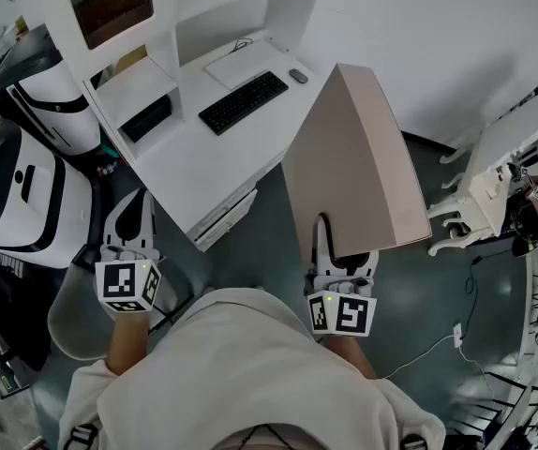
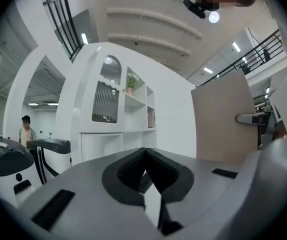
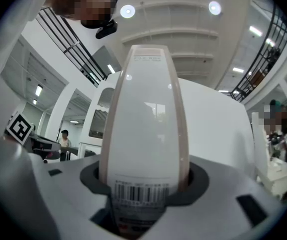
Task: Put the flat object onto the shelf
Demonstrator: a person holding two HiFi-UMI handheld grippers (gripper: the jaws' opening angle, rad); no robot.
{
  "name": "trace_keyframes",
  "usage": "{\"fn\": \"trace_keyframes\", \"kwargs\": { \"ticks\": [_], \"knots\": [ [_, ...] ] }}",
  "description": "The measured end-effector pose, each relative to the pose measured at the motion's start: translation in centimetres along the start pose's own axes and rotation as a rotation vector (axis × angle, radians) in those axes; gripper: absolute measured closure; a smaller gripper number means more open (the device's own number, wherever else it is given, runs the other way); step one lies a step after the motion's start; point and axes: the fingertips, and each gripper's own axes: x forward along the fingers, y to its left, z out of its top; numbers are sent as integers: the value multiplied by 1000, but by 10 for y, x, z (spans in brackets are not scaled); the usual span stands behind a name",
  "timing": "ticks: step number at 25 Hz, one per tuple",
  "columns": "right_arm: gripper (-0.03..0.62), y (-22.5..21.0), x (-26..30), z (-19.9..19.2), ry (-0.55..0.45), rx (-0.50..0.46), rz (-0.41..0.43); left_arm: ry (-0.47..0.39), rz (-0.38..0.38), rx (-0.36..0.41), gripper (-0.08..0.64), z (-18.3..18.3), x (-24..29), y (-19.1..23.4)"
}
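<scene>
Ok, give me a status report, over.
Right hand-held gripper shut on the flat box, upright. Left hand-held gripper shut, empty. Box not yet on shelf. Nothing seen in the way.

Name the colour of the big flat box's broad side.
Pale tan on the big flat box; head view shows it best.

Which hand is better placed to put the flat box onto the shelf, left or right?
Right. The right tongs grip the flat box by its edge and hold it upright beside the desk. The left tongs are shut on nothing, low and apart from the box. The shelf stands ahead.
</scene>
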Motion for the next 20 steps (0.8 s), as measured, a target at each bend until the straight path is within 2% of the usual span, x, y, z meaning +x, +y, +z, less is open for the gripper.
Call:
{"fn": "trace_keyframes", "kwargs": {
  "ticks": [20],
  "knots": [
    [325,-11,17,-7,-1,15,31,27,24,10,568,-4,12,-8]
  ]
}}
